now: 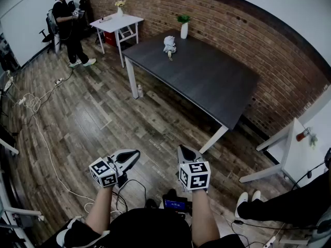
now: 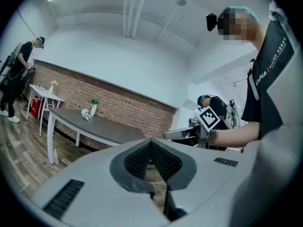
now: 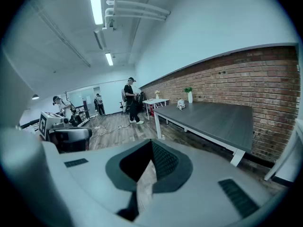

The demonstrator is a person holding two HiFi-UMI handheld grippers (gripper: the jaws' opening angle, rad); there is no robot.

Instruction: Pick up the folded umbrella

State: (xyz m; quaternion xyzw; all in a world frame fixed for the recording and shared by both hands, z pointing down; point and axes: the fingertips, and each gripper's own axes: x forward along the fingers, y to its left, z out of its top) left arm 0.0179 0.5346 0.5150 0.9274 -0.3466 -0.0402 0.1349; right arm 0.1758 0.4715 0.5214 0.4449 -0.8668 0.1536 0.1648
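Left gripper (image 1: pixel 135 154) and right gripper (image 1: pixel 182 150), both closed and empty, hang far from the umbrella (image 1: pixel 169 44) on the table (image 1: pixel 207 76); reaching with jaws shut could knock it away

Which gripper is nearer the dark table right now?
Right. The right gripper is just short of the dark table; the left gripper is beside it, farther left.

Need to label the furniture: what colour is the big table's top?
The table has a dark grey top, clearest in the head view.
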